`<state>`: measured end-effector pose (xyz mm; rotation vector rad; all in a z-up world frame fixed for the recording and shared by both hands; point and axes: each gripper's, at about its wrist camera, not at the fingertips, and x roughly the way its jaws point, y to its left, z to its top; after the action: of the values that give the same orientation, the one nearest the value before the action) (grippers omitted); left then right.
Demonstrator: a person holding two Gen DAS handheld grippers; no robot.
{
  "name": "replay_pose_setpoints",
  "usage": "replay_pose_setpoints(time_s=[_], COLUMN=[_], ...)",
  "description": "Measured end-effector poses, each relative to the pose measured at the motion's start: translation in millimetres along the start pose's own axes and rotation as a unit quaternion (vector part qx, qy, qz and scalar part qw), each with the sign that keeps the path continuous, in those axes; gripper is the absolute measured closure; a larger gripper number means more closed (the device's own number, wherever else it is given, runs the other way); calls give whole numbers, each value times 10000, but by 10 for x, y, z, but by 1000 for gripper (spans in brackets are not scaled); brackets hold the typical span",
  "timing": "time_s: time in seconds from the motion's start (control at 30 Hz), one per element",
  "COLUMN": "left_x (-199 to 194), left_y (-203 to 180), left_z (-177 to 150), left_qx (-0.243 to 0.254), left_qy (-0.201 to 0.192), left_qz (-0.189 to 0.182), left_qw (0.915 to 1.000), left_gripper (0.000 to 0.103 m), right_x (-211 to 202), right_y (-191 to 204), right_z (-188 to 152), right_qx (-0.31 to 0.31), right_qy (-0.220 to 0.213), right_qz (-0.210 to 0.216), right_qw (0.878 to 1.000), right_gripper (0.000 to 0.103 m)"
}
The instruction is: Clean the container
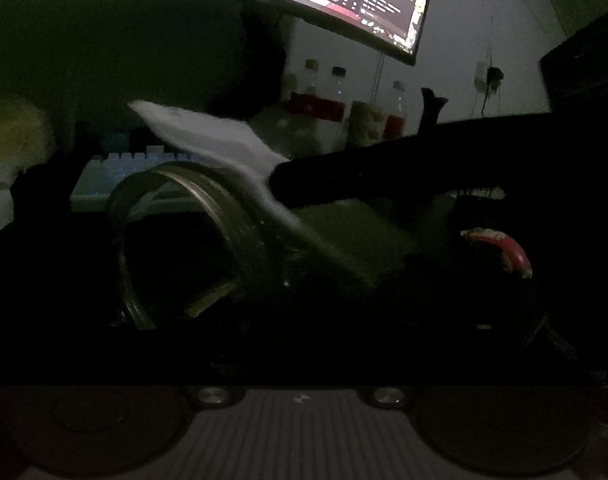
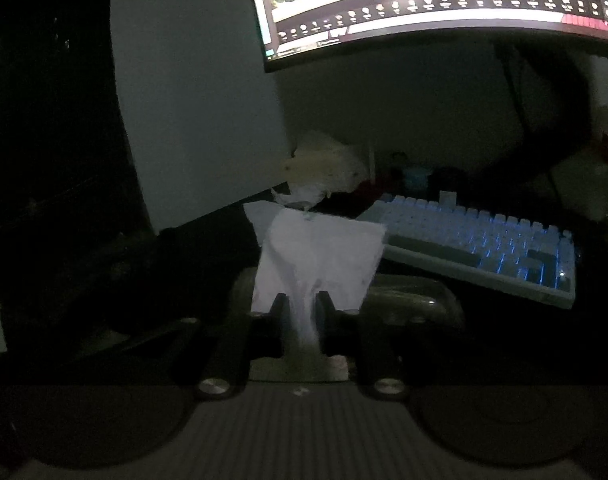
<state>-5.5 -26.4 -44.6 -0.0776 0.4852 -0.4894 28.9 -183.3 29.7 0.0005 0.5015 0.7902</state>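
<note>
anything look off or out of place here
Nothing looks spilled or broken. The clear jar lies tipped on its side, mouth towards the left camera, but that fits wiping. The right gripper pinches a white tissue above it. The scene is very dark, so the left gripper's fingers cannot be made out.

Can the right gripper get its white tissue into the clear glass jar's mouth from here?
Probably yes: the right gripper, shut on the white tissue, sits beside the clear glass jar, whose open mouth looks unblocked.

A dim desk holds a backlit blue keyboard (image 2: 484, 240) under a curved, lit monitor (image 2: 444, 4). Several capped bottles (image 1: 336, 104) with red contents stand against the pale wall (image 1: 472, 40).
</note>
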Motion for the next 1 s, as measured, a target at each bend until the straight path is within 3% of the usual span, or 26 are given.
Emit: replay_pose_setpoints(time_s=[0.1, 0.17, 0.4, 0.53, 0.63, 0.7, 0.87, 1.0], left_x=[-9, -1, -30, -39, -46, -49, -67, -84], left_y=[4, -12, -66, -79, -75, -84, -132, -141], left_z=[-1, 2, -9, -4, 12, 10, -16, -23], left_qx=[-15, 17, 152, 232, 225, 268, 348, 322], left_qy=[-13, -3, 51, 136, 228, 254, 265, 270], left_qz=[6, 13, -141, -234, -337, -368, -326, -382], left_qw=[10000, 10000, 9998, 9994, 9989, 9986, 9985, 9984], left_gripper=[33, 31, 24, 22, 22, 20, 17, 11], right_x=[40, 47, 15, -8, -20, -15, -36, -41], right_y=[-227, -272, 10, -242, -367, -300, 4, -216], right_z=[57, 81, 41, 47, 72, 86, 38, 41], right_qx=[292, 462, -25, 276, 507, 412, -99, 210], right_qy=[68, 94, 74, 84, 134, 146, 171, 149], right_qz=[-518, -630, 89, -447, -698, -637, 89, -328], right_qw=[9982, 9969, 9999, 9986, 9962, 9970, 9998, 9991], right_gripper=[87, 84, 86, 87, 83, 83, 84, 85])
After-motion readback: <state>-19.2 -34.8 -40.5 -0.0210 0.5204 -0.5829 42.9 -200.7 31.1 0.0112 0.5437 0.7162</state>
